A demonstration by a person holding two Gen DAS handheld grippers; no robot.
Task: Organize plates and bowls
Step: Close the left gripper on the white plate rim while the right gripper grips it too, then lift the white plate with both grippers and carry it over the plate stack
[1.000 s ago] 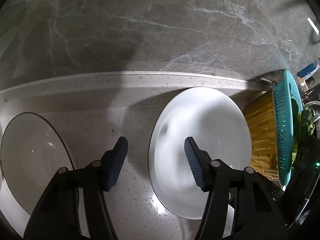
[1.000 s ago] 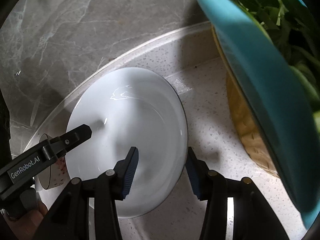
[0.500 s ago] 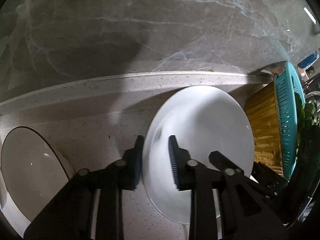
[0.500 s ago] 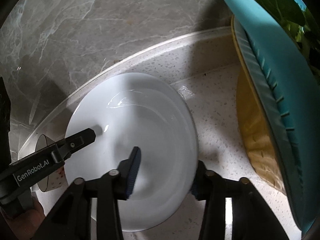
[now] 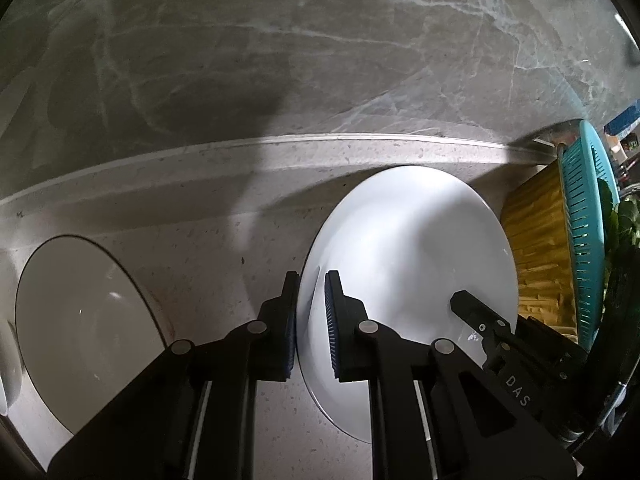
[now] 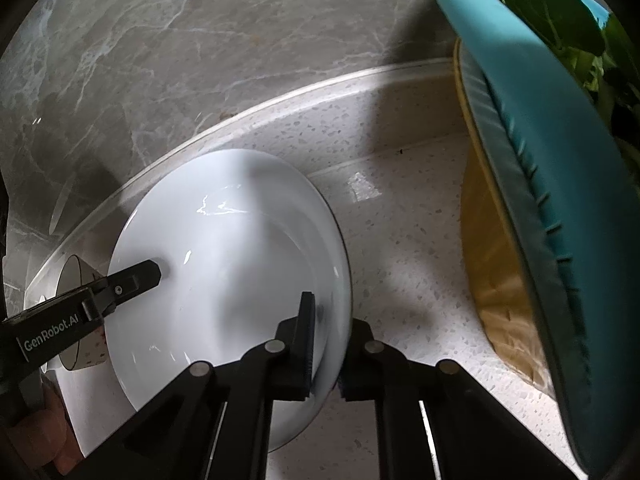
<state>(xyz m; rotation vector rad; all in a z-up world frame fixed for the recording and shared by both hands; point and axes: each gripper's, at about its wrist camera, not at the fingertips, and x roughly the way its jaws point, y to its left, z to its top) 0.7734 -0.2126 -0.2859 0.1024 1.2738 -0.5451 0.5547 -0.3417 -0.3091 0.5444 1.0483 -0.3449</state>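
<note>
Jaws first: in our left wrist view the left gripper (image 5: 311, 322) has its two blue-padded fingers (image 5: 332, 320) drawn narrow, pinching the left rim of the white plate (image 5: 412, 248), one finger outside the rim and one over the plate's inner face. In our right wrist view the right gripper (image 6: 326, 344) grips the same plate (image 6: 224, 248) on its right rim, jaws narrow, one finger (image 6: 306, 336) lying on the inner face and the other hidden behind the edge. Each gripper shows in the other's view: the right one (image 5: 480, 316) reaches over the plate's right side, and the left one (image 6: 120, 284), marked GenRobot.AI, reaches in from the left.

We cannot tell whether the plate rests flat on the speckled surface (image 5: 224, 264) or is tipped up off it. It lies close to the raised back edge, where the surface meets the grey marble wall (image 5: 320, 60).

Left of the plate, apart from it, we see a pale bowl (image 5: 80, 320) with a thin dark rim sitting on the surface. In the right view a glass (image 6: 76, 320) with red marks shows just behind the left gripper.

To the right of the plate stands a yellow basket (image 5: 536, 248), and a teal colander (image 5: 584, 220) sits in it, holding green leaves (image 6: 552, 16). The colander (image 6: 560, 200) looms large along the right edge of our right view, with the basket (image 6: 492, 272) below it.
</note>
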